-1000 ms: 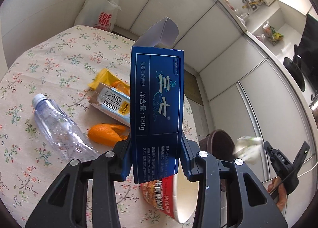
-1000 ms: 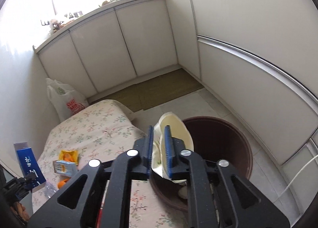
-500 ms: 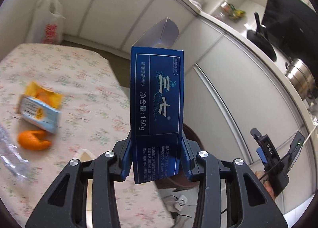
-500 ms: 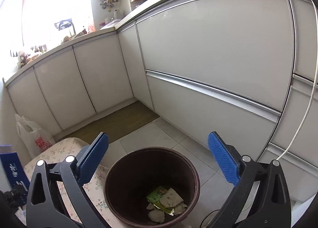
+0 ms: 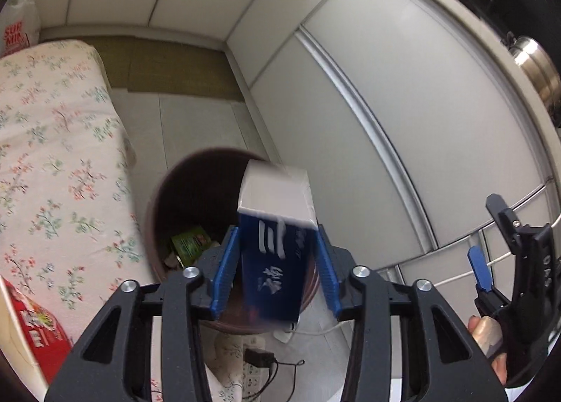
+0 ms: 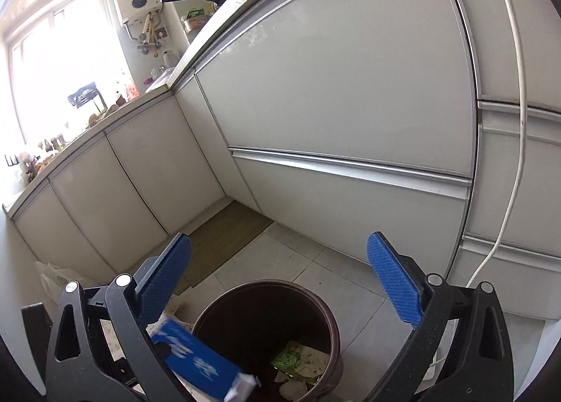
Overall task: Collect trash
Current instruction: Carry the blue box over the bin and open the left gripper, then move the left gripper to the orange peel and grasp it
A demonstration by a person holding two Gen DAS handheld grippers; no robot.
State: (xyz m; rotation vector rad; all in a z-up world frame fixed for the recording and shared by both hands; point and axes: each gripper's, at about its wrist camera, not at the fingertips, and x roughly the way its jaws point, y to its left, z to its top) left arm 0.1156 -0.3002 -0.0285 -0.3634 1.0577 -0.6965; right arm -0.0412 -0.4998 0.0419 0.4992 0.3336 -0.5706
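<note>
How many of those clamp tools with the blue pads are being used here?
2. The left hand-held gripper is over the brown bin, its jaws opening around a blue carton. The right hand-held gripper stands wide open, empty, above the same bin.

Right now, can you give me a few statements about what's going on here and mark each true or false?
1. The blue carton sits between the fingers of the left gripper, above the brown bin. True; those fingers are opening and gaps show at both sides.
2. The right gripper holds a wrapper. False: its fingers stand wide apart with nothing between them.
3. The brown bin is empty. False: a green wrapper and other scraps lie at its bottom.
4. A floral cloth covers the table beside the bin. True.
5. The carton's open end tips toward the bin. True in the right wrist view.
</note>
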